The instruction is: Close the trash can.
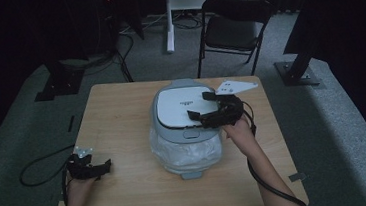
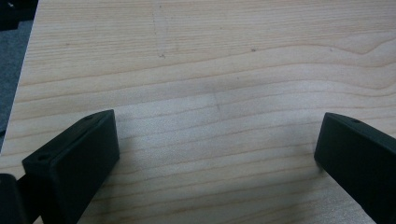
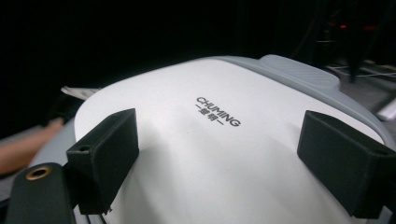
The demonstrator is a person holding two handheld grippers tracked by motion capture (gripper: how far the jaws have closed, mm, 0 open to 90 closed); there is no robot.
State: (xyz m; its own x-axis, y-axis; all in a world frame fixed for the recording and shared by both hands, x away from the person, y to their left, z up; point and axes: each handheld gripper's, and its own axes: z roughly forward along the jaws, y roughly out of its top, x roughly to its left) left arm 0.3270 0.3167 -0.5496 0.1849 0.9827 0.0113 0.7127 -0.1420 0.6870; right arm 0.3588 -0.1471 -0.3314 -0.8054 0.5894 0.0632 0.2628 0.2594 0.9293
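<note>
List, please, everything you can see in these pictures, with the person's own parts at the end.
table: one, light wood, centre of the room.
bin: one, grey body with a white lid, a white bag liner showing at its near side, standing mid-table.
lid lettering: one, dark print reading CHUMING, on the white lid.
folding chair: one, black, on the carpet beyond the table.
white stand: one, on the floor behind the table.
dark stands: two, on the floor at far left and far right.
left gripper: one, black, open, at the table's near left corner.
right gripper: one, black, open, over the lid.
hands: two, each holding a gripper.
</note>
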